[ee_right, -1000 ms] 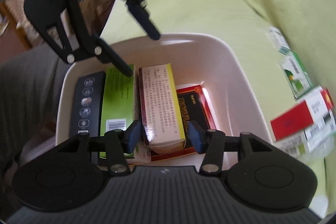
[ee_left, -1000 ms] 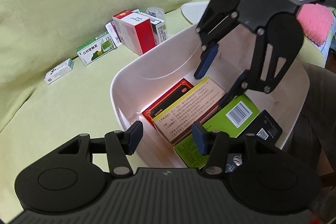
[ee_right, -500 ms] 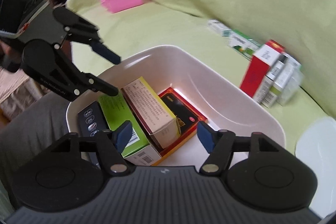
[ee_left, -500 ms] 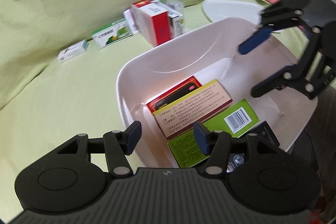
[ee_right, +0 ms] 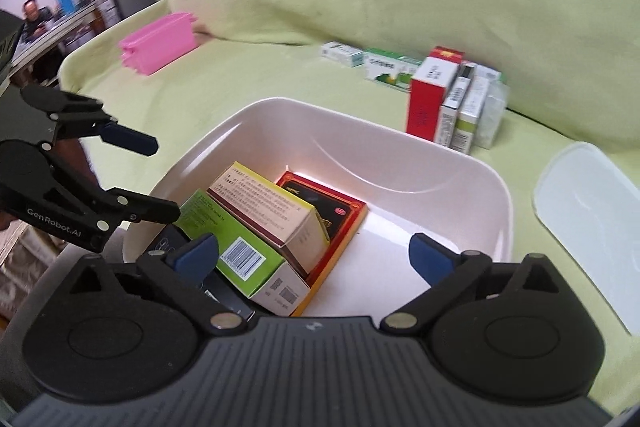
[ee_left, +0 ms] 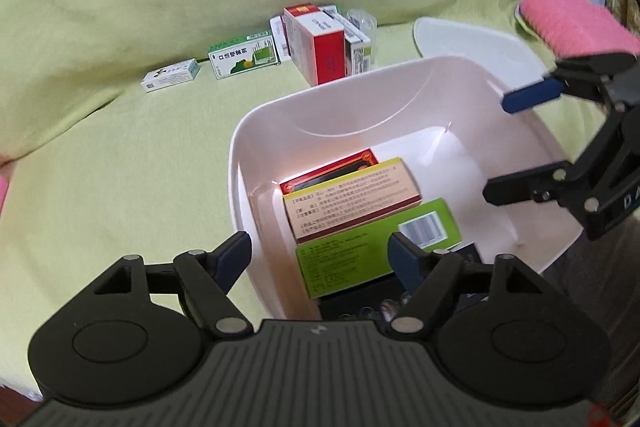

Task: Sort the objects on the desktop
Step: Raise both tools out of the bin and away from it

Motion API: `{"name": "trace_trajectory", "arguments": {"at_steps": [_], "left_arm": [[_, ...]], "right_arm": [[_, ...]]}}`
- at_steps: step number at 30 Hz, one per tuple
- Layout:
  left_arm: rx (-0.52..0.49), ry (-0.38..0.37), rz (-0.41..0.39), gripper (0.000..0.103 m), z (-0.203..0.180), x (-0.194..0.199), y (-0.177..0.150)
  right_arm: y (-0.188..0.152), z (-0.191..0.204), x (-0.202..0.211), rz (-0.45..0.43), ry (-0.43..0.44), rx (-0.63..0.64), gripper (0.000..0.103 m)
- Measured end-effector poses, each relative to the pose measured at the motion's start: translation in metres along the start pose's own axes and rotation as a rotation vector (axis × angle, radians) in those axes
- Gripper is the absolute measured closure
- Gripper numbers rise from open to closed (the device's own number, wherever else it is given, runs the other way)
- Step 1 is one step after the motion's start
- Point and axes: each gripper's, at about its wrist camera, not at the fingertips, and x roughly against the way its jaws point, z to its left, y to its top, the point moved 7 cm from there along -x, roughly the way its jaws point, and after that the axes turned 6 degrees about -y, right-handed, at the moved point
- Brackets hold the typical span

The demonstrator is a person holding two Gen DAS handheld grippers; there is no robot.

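A white bin [ee_left: 400,95] [ee_right: 472,183] rests on the yellow-green sofa and holds a cream-and-yellow box [ee_left: 352,199] [ee_right: 272,203], a red-and-black box [ee_left: 332,171] [ee_right: 340,211], a green box [ee_left: 360,251] [ee_right: 228,231] and a black box [ee_right: 164,243]. My left gripper [ee_left: 320,255] [ee_right: 136,179] is open and empty over the bin's near-left rim. My right gripper [ee_right: 312,255] [ee_left: 508,143] hangs open and empty above the bin's other side. Loose boxes stand behind the bin: a red-and-white box [ee_left: 320,47] [ee_right: 432,95], a green-and-white box [ee_left: 244,57] [ee_right: 388,69] and a small white box [ee_left: 170,79] [ee_right: 342,53].
The bin's white lid [ee_left: 472,39] [ee_right: 592,219] lies flat on the sofa beside the bin. A pink object [ee_left: 576,31] [ee_right: 160,41] sits on the sofa arm. More slim boxes [ee_right: 468,107] lean beside the red-and-white one. A person's grey trouser leg [ee_left: 600,279] is under the bin's edge.
The right gripper has pulled up and away from inside the bin to its right side. Both jaws have opened wider. The cream-and-yellow box lies where it was left in the bin.
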Motion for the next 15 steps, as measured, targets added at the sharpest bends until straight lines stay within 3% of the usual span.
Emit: {"name": "trace_trajectory", "arguments": {"at_steps": [2,8,15], "left_arm": [[0.024,-0.008,-0.023,0.019,-0.002,0.004,-0.001],[0.098,-0.070,-0.076,0.017,-0.009,0.019,-0.005],[0.108,-0.051,-0.109,0.017,-0.011,0.038,-0.013]], "right_arm": [[-0.004,0.002,0.015,-0.018,-0.025,-0.016,0.001],[-0.010,0.010,0.050,-0.081,-0.060,-0.051,0.001],[-0.015,0.014,0.038,-0.068,-0.013,-0.062,0.001]]}}
